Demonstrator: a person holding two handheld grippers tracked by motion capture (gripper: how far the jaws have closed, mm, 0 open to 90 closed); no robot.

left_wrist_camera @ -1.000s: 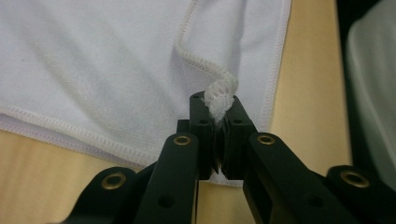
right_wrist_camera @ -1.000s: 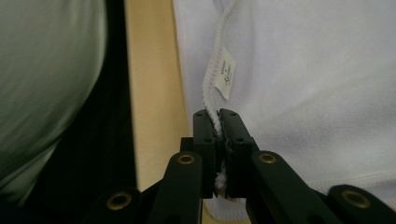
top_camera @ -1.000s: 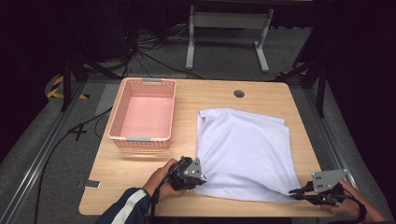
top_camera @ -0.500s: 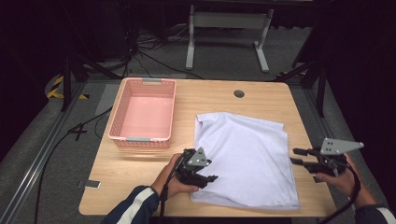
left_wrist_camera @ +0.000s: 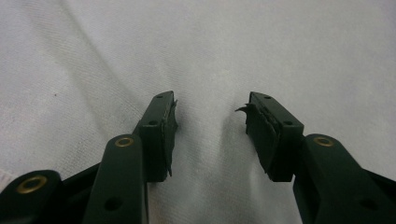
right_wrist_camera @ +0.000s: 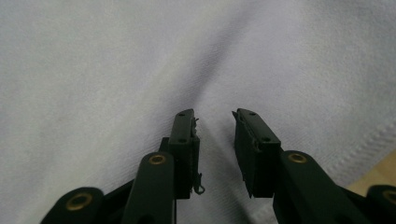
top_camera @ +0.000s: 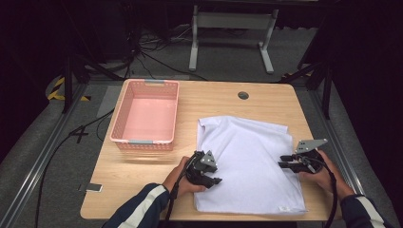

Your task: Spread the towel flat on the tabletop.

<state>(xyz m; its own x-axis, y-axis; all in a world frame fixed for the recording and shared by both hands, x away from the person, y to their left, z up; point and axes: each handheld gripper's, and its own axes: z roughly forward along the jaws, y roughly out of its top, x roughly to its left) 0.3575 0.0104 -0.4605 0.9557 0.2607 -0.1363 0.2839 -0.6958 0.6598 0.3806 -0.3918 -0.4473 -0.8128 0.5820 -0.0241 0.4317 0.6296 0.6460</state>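
Near edge of the garment: the white cotton T-shirt [top_camera: 249, 164] lies flat on the light wooden table [top_camera: 142, 190], on its right half. Its near hem reaches almost to the near table edge, its collar end points far. One second ago the near part was stretched wide between my two tongs and came close to the right corner. Now it lies as a narrower, tidy rectangle.

My left tongs [top_camera: 209, 176]: they rest over the near left border of the shirt. In the left gripper view the jaws stand apart, with flat cloth under them and no fold between the pads [left_wrist_camera: 163, 135]. They have just been closing a little after they sprang open. One second ago they were pinching the cloth.

My right tongs [top_camera: 286, 162]: they hover at the right border of the shirt, farther than one second ago, when they held the near right corner. In the right gripper view [right_wrist_camera: 214, 154] the jaws are apart, a soft crease runs away between them, and the stitched hem with a bit of table shows at the lower right. They also have just been closing slightly, with nothing clamped.

Meaning for the work: I judge that one fold is laid down and released. Both tongs now seem to look for the next grip on the side borders.

Pink plastic basket [top_camera: 147, 116]: it stands empty at the far left, well apart from the shirt.

Writing: a small tag [top_camera: 283, 208] sits at the near hem, too small to read. I see no brand anywhere.
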